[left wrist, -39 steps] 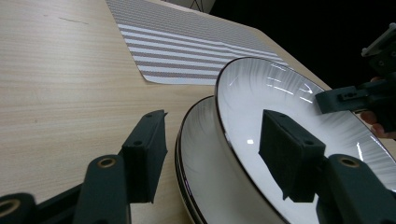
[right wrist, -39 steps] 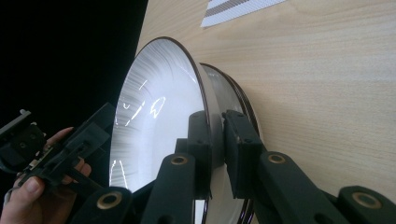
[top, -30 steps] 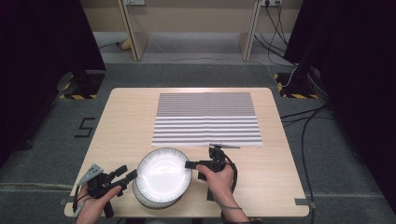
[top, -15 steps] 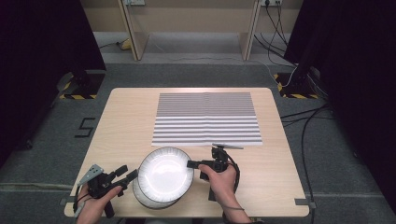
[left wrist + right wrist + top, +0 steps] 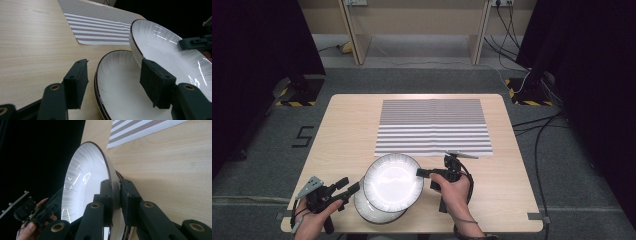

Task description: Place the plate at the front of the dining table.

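Two white plates w/ dark rims sit near the table's (image 5: 352,125) front edge, left of centre. The top plate (image 5: 393,182) is tilted, its right rim raised, and it overlaps the lower plate (image 5: 371,207), which lies flat on the table.

Right hand-held gripper (image 5: 424,173): jaws closed on the top plate's right rim, one jaw on the inner face, one on the underside; the right gripper view shows the rim pinched between the pads (image 5: 107,192). The person's right hand (image 5: 453,187) holds it just right of the plates.

Left hand-held gripper (image 5: 346,188): jaws wide apart, holding nothing. It sits at the plates' left side, near the front-left corner, gripped by the left hand (image 5: 314,212). In the left gripper view the lower plate's rim (image 5: 100,75) lies between the two jaws, w/ the right jaw over the plate's bowl and the left jaw over bare table; can't tell if either pad touches the rim. The tilted plate (image 5: 170,50) rises behind the right jaw.

A grey-and-white striped mat (image 5: 433,126) lies flat across the table's middle toward the far edge; its front edge is just beyond the top plate and the right hand-held gripper.
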Action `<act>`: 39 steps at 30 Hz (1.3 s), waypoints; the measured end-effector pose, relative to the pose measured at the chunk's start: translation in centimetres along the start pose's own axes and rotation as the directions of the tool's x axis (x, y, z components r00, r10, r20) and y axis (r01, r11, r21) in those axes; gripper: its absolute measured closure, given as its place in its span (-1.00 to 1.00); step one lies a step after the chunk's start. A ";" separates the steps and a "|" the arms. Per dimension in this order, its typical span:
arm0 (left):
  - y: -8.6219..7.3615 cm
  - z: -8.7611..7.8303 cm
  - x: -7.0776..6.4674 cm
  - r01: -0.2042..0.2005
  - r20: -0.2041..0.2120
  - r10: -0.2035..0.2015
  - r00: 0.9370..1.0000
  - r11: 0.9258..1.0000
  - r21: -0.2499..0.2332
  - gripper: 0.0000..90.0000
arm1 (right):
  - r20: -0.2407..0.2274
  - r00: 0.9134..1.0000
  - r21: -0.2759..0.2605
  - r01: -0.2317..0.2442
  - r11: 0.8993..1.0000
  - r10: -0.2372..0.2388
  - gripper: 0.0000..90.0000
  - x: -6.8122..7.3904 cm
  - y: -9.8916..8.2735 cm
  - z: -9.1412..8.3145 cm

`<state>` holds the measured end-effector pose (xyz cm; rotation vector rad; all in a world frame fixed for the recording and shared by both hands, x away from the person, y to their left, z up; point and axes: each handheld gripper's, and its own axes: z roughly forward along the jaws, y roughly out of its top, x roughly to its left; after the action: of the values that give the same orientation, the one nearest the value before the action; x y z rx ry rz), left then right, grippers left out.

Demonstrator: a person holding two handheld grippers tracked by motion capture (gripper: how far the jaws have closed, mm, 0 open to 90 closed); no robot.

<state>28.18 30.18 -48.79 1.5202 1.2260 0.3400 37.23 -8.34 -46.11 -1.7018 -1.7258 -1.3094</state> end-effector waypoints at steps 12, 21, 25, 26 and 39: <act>0.1 -0.3 0.1 0.007 -0.021 -0.008 1.000 1.000 -0.022 -0.14 | -0.008 1.000 -0.036 0.001 0.999 -0.001 0.79 0.4 0.7 -1.0; 0.0 -0.1 0.1 -0.005 -0.025 0.005 1.000 1.000 -0.013 -0.14 | -0.003 1.000 -0.067 -0.006 0.998 0.006 0.79 0.3 1.5 -1.8; -0.1 -0.1 0.0 -0.005 -0.021 0.005 1.000 1.000 -0.010 -0.14 | -0.006 1.000 -0.074 -0.005 0.997 0.005 0.79 0.4 1.8 -2.0; -0.1 0.0 0.0 -0.006 -0.021 0.006 1.000 1.000 -0.010 -0.14 | -0.009 1.000 -0.076 -0.008 0.997 0.007 0.79 0.6 1.9 -2.1; -0.1 0.0 0.1 -0.005 -0.021 0.005 1.000 1.000 -0.011 -0.14 | -0.016 1.000 -0.092 -0.015 0.996 0.014 0.78 0.7 2.6 -2.4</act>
<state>28.15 30.23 -48.84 1.5144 1.2353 0.3664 38.73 -10.31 -43.50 -1.7462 -1.6646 -1.4126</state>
